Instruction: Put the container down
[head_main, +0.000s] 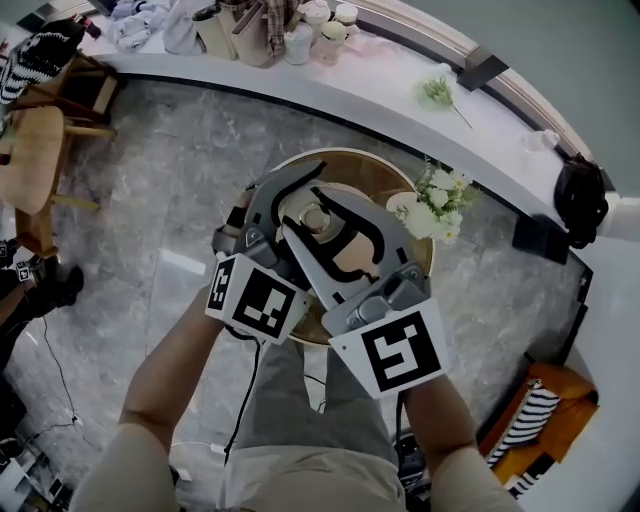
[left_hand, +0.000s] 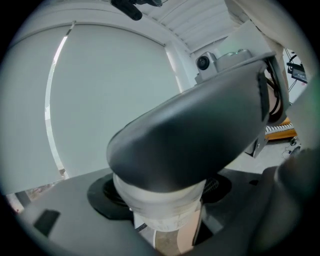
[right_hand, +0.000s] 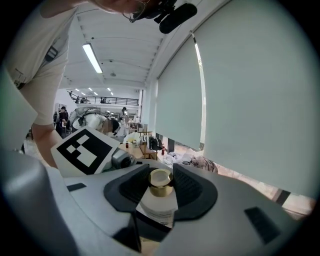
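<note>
The container (head_main: 318, 218) is a small white bottle with a gold neck (right_hand: 161, 184), held up over the round wooden table (head_main: 300, 157). Both grippers meet on it. My right gripper (right_hand: 161, 189) has its dark pads against the bottle's sides just below the neck. My left gripper (left_hand: 161, 200) closes on the pale body of the container (left_hand: 160, 210) from the other side. In the left gripper view a dark finger (left_hand: 200, 135) of the right gripper crosses above the bottle and hides its top. The left gripper's marker cube (right_hand: 85, 147) shows close by in the right gripper view.
A bunch of white flowers (head_main: 437, 205) stands at the table's right edge. Behind runs a curved white counter (head_main: 380, 90) with jars and cloths. A wooden chair (head_main: 35, 150) is at the left, an orange seat with a striped cushion (head_main: 535, 420) at the lower right.
</note>
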